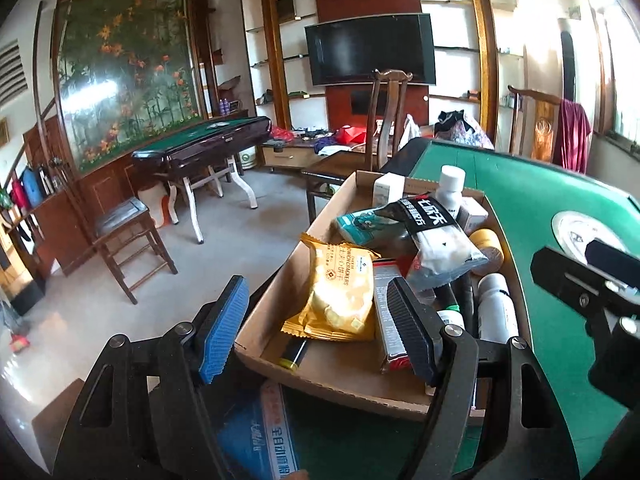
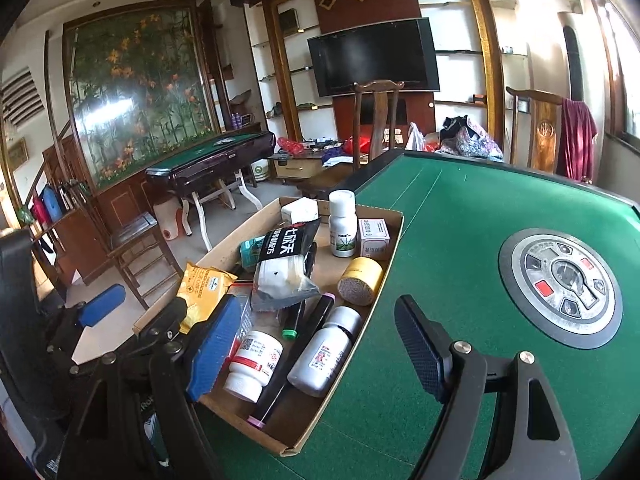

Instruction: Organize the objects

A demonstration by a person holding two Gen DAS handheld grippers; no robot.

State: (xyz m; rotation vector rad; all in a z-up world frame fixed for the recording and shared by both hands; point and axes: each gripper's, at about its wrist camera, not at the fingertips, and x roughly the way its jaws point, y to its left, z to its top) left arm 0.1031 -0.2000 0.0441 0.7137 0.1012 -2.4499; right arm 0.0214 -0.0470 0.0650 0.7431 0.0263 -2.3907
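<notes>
Both grippers hover with jaws spread and nothing between them: the left gripper (image 1: 316, 328) hangs over the near left corner of the cardboard tray (image 1: 344, 380), its blue pad outside the tray wall and its black pad above the contents, while the right gripper (image 2: 316, 344) is poised at the tray's near end with its black pad out over the green felt table (image 2: 460, 216). Down in the tray, it's a crowded field: a yellow cracker packet (image 1: 340, 292) lies flat at the left, a black-and-clear snack pouch (image 2: 286, 268) is heaped in the middle over a teal packet (image 1: 362, 224), and a yellow-wrapped cylinder (image 2: 360, 280) lies on its side against the right wall. At the far end a white bottle (image 2: 343, 224) stands upright just beside a small white-and-red box (image 2: 374, 238). Closer in, two white pill bottles (image 2: 254, 360) (image 2: 324, 350) lie on their sides with a dark pen-like tube (image 2: 294, 364) between them; its markings are too small to read. On the right, set into the felt well apart from the tray, sits the table's round silver control panel (image 2: 560, 280).
</notes>
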